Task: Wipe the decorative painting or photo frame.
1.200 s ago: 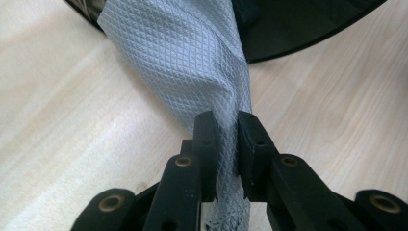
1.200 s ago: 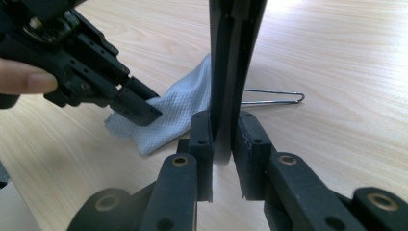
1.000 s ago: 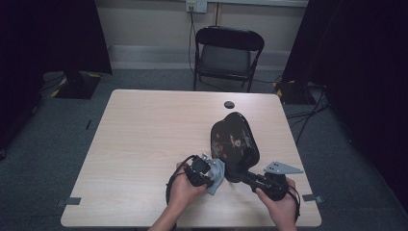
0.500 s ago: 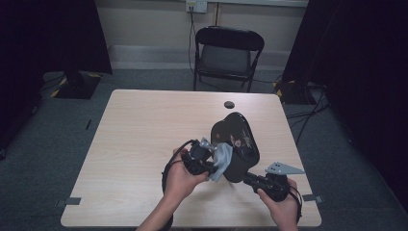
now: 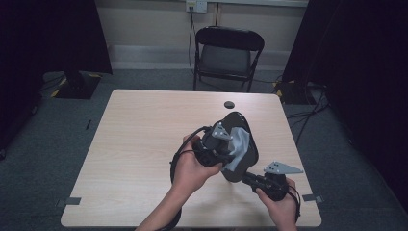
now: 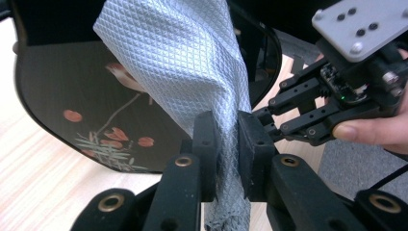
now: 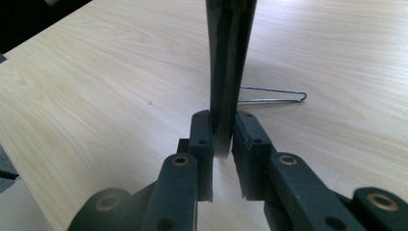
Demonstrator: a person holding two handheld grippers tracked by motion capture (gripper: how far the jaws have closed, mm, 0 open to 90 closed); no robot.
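Pinching a grey cloth [image 6: 192,72], the left gripper [image 6: 226,139] is pressing it to the painted face of the black tray [image 6: 72,110], having risen from the tray's lower edge. The right gripper [image 7: 222,137] is clamping that edge, holding the tray tilted above the table [image 5: 144,125]; wiping appears to be progressing upward.

Left gripper [image 5: 230,150]: black, grey three-cornered plate on top, black cable looping off. Right gripper [image 5: 250,179]: black linkage, brass-ringed pivots, screwed grey plate, green light. Forearms bare, no sleeves.
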